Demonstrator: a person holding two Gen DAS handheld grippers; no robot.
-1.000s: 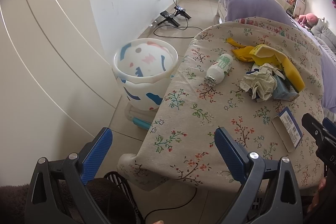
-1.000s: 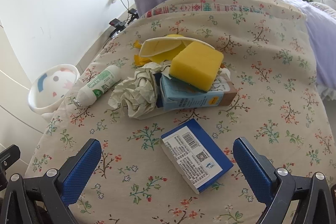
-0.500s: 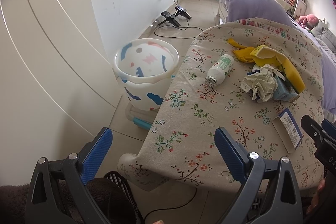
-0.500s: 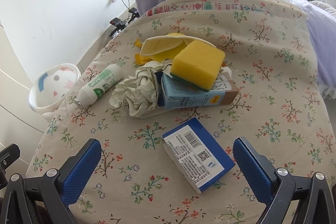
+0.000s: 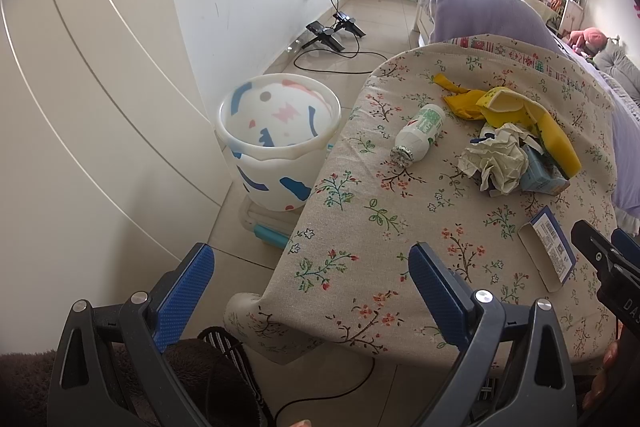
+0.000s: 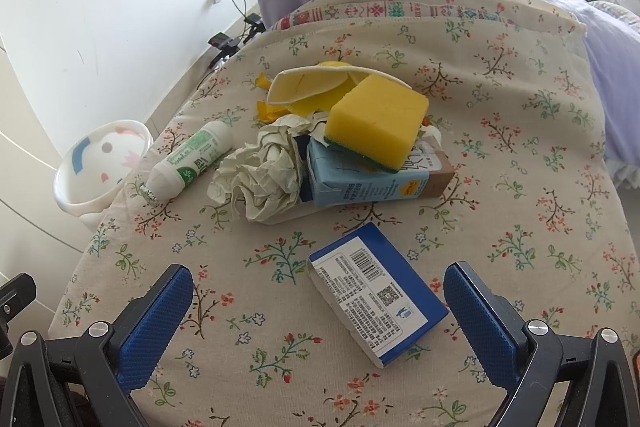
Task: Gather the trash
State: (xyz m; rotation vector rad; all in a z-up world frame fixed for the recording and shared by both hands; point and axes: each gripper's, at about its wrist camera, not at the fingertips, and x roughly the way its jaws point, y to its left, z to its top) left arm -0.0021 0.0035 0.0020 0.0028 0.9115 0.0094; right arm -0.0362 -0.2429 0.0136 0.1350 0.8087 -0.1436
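Right tool (image 6: 318, 311): hanging low over the near end of the surface, jaws spread wide, gripping nothing; the blue box is lying between its fingers, not touching them.
Left tool (image 5: 310, 285): hovering off the surface's near-left corner, jaws wide apart and carrying nothing.
Surface (image 6: 520, 155): wearing a floral cloth.
Blue box (image 6: 378, 301): lying flat, barcode label facing up, nearest the right tool.
Milk carton (image 6: 372, 181): lying on its side behind the box, with a yellow sponge (image 6: 376, 121) leaning on top.
Crumpled paper (image 6: 264, 177): sitting against the carton's left end.
White bottle (image 6: 190, 161): lying on its side left of the paper.
Yellow glove (image 6: 308, 87): resting behind the pile.
Bin (image 5: 278, 143): standing on the floor just beside the surface's left edge.
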